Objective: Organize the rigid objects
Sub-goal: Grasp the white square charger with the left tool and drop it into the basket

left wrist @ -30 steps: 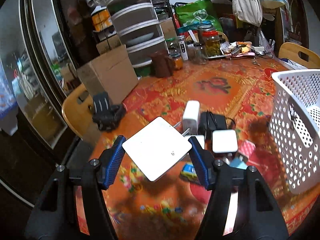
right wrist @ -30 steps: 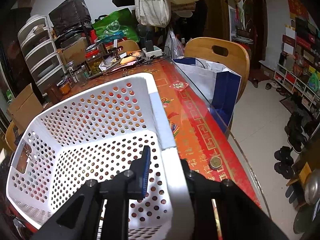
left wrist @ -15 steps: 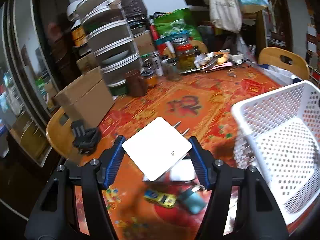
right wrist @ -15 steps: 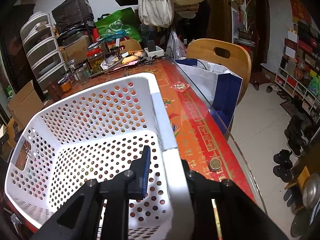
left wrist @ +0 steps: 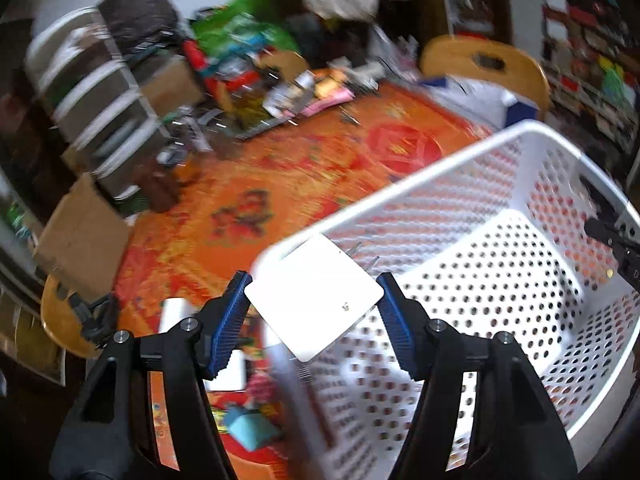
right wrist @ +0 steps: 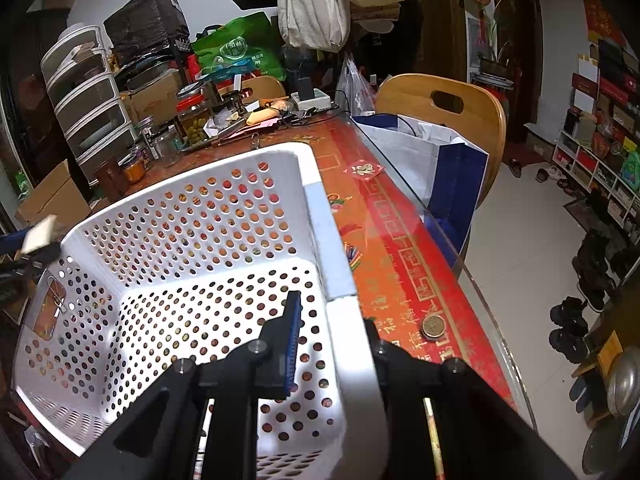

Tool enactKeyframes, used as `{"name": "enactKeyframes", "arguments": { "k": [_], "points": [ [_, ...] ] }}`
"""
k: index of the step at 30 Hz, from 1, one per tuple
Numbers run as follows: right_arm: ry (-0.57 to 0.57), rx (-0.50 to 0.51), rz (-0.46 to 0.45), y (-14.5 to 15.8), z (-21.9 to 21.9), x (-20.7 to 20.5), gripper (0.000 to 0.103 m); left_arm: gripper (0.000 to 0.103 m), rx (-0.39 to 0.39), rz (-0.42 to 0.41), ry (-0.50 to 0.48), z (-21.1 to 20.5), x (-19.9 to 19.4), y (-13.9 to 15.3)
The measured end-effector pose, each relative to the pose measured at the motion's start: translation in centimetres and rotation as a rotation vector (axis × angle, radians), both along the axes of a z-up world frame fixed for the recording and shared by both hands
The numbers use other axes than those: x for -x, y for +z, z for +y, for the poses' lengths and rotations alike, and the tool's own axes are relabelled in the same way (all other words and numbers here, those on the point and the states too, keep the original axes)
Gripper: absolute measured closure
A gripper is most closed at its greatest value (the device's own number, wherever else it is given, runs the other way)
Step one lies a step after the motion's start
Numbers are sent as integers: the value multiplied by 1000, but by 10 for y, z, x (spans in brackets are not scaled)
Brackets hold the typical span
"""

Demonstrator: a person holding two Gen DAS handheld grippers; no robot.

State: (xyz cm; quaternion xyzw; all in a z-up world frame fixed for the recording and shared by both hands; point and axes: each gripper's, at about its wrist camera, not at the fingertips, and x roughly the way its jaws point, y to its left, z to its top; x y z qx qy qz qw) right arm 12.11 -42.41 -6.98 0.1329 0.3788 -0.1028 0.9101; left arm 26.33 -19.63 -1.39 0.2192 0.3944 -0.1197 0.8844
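Note:
My left gripper is shut on a flat white square charger with metal prongs and holds it above the near left rim of the white perforated basket. My right gripper is shut on the basket's right rim, one finger inside and one outside. The basket looks empty inside. The charger also shows at the far left of the right wrist view. Other white chargers and a small teal item lie on the red tablecloth below the left gripper.
A cardboard box, stacked drawers, jars and clutter fill the table's far side. A wooden chair and a blue-white bag stand at the table's right edge. A coin-like disc lies beside the basket.
My left gripper has carried the charger to the right, from above the table items to over the basket's rim. The right gripper has kept its hold on the basket.

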Motion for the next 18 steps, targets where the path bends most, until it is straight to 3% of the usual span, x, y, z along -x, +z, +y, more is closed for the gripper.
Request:
{"name": "enactKeyframes", "arguments": {
  "k": [4, 12, 15, 18],
  "points": [
    [5, -3, 3, 0, 0, 0, 87, 41, -106, 145, -42, -41, -20, -28],
    [9, -12, 0, 0, 0, 1, 87, 41, -325, 343, -89, -77, -35, -79],
    [11, -14, -3, 0, -1, 2, 87, 41, -384, 383, -107, -89, -36, -91],
    [11, -17, -4, 0, -2, 2, 87, 41, -393, 397, -124, -96, -32, -97]
  ]
}}
